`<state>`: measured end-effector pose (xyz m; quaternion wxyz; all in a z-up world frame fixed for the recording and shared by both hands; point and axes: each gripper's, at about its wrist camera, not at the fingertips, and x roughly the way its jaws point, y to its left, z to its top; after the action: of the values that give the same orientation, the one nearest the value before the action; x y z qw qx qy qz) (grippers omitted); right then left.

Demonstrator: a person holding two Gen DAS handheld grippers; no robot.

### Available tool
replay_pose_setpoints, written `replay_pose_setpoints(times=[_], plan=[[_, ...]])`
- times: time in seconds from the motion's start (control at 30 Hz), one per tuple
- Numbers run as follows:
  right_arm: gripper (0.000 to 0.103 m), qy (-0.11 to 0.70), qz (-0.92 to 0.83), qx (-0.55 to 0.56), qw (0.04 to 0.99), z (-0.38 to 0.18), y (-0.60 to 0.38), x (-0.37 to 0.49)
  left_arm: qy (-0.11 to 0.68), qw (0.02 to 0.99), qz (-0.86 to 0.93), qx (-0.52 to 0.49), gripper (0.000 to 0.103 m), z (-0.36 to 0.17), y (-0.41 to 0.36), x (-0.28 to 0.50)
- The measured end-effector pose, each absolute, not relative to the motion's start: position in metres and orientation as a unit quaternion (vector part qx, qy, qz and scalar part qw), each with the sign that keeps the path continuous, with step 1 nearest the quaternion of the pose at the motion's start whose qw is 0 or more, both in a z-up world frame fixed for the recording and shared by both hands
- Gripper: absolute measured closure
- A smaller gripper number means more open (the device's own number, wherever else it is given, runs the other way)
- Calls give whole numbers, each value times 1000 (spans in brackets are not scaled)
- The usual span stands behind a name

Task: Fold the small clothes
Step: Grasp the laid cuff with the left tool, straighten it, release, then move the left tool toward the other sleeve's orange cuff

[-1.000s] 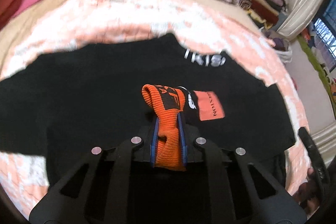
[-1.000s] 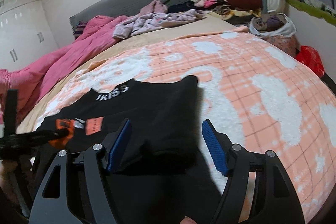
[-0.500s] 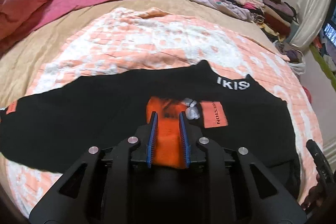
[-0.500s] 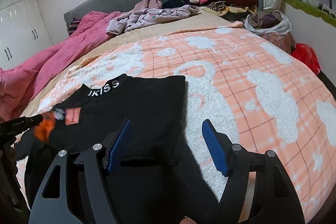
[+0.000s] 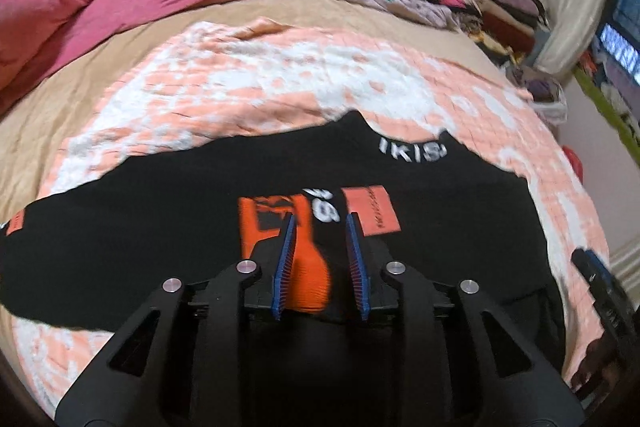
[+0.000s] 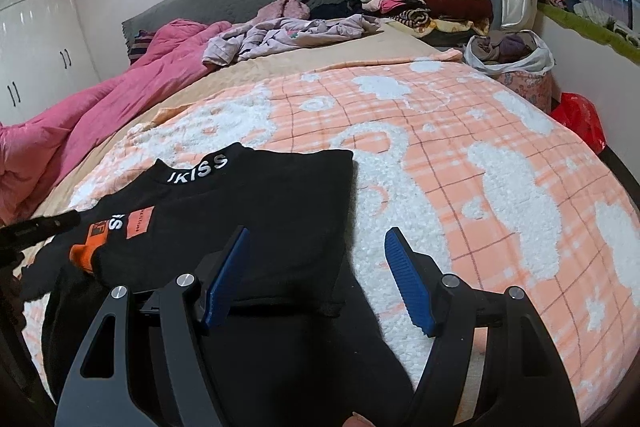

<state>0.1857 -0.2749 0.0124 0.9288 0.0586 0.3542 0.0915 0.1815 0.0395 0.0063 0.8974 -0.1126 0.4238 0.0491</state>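
A black sweater [image 5: 168,227] with white collar lettering and orange patches lies on the orange-and-white blanket [image 5: 280,75]; it also shows in the right wrist view [image 6: 256,203]. Its orange sleeve cuff [image 5: 308,279] lies between the blue pads of my left gripper [image 5: 320,223], whose jaws stand partly apart, the cuff touching only the left pad. The cuff shows in the right wrist view [image 6: 82,255] on the folded sweater. My right gripper [image 6: 316,239] is open and empty, above the sweater's right edge.
A pink quilt [image 6: 80,115] lies at the left of the bed. Loose lilac clothes [image 6: 288,35] and a stack of folded clothes [image 6: 432,3] sit near the grey headboard. A bag of clothes [image 6: 512,55] stands by the bed's right side.
My left gripper has carried the orange cuff across the sweater, lowered it and opened its jaws. The sleeve now lies flatter. The right gripper has stayed open and nearly still.
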Motion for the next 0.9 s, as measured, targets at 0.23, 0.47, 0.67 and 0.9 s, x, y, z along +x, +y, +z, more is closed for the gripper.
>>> replay_pose_setpoints(times=[0.23, 0.47, 0.67, 0.9], plan=[[35, 350, 99, 52, 930, 16, -272, 185, 467, 877, 59, -99, 82, -29, 39, 187], [35, 362, 140, 24, 921, 12, -241, 191, 468, 876, 59, -103, 79, -41, 46, 181], [33, 396, 162, -22, 904, -8, -212, 206, 469, 875, 48, -112, 79, -42, 49, 180], [27, 439, 142, -37, 886, -44, -212, 212, 468, 875, 48, -114, 79, -43, 49, 180]])
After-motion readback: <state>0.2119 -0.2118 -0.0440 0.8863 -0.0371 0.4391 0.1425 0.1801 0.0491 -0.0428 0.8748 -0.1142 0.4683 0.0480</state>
